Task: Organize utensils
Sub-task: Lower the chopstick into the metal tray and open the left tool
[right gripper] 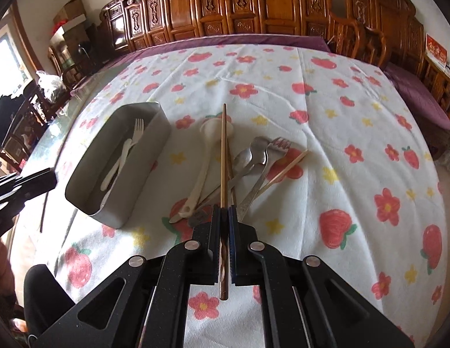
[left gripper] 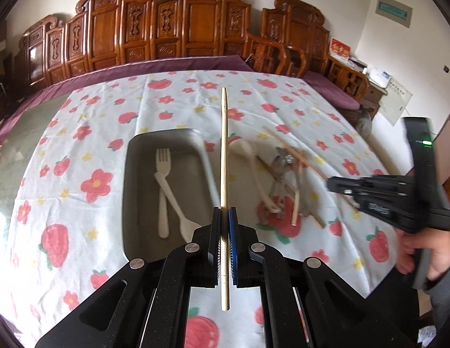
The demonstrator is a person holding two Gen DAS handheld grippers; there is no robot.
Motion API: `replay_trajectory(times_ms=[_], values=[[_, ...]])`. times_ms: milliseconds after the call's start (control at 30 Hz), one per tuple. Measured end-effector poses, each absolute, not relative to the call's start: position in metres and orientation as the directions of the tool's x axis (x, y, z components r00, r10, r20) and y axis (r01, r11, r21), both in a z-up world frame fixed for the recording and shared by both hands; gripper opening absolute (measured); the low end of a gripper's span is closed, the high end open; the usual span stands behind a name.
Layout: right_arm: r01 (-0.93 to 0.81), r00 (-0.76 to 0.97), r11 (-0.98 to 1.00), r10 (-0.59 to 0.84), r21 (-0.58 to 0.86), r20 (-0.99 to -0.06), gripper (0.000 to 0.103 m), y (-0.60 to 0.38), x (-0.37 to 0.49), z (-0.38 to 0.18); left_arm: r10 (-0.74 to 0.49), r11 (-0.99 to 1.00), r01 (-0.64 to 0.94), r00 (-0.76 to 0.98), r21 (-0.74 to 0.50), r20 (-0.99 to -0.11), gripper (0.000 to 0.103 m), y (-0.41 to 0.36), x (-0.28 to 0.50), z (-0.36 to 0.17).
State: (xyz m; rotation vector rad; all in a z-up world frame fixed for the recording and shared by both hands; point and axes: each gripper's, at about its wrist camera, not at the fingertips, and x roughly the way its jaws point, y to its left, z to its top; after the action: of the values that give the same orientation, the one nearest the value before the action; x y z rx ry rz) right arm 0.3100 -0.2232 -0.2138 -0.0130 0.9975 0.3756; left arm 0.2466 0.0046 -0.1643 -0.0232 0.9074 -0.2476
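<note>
— While your left gripper (left gripper: pixel 224 217) pinches a pale chopstick (left gripper: pixel 224 150) tight between its closed fingers, what has your right got?
— Your right gripper (right gripper: pixel 224 214) is clamped on a brown chopstick (right gripper: pixel 223 156).
— And past the tips?
— A heap of metal spoons (right gripper: pixel 255 153), a fork (right gripper: pixel 278 145) and a cream spoon (right gripper: pixel 206 142) lies on the tablecloth (right gripper: pixel 326 110). Left of it, your grey tray (right gripper: pixel 155 156) holds two white forks (right gripper: pixel 125 152).

left gripper (left gripper: pixel 224 217): jaws pinched tight on a pale chopstick (left gripper: pixel 224 150), pointing straight ahead
right gripper (right gripper: pixel 224 214): clamped on a dark chopstick (right gripper: pixel 223 156), same forward pose
right hand (left gripper: pixel 422 249): wrapped round its handle
</note>
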Motion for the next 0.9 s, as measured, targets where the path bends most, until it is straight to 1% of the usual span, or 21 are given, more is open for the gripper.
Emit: replay_trajectory(times_ms=[433, 767, 900], values=[[-0.370, 0.483, 0.907, 0.374, 0.203, -0.792, 0.006, -0.207, 0.305, -0.199, -0.121, 0.989, 0.139, 0.504, -0.058, -0.855, 0.004, 0.037, 0.300, -0.210], [-0.415, 0.476, 0.885, 0.410, 0.212, -0.778, 0.006, -0.188, 0.301, -0.190, -0.102, 0.990, 0.133, 0.459, -0.045, -0.882, 0.004, 0.037, 0.321, -0.227], [-0.426, 0.470, 0.879, 0.418, 0.215, -0.778, 0.006, -0.181, 0.301, -0.191, -0.116, 0.991, 0.116, 0.460, -0.070, -0.880, 0.005, 0.043, 0.318, -0.226]])
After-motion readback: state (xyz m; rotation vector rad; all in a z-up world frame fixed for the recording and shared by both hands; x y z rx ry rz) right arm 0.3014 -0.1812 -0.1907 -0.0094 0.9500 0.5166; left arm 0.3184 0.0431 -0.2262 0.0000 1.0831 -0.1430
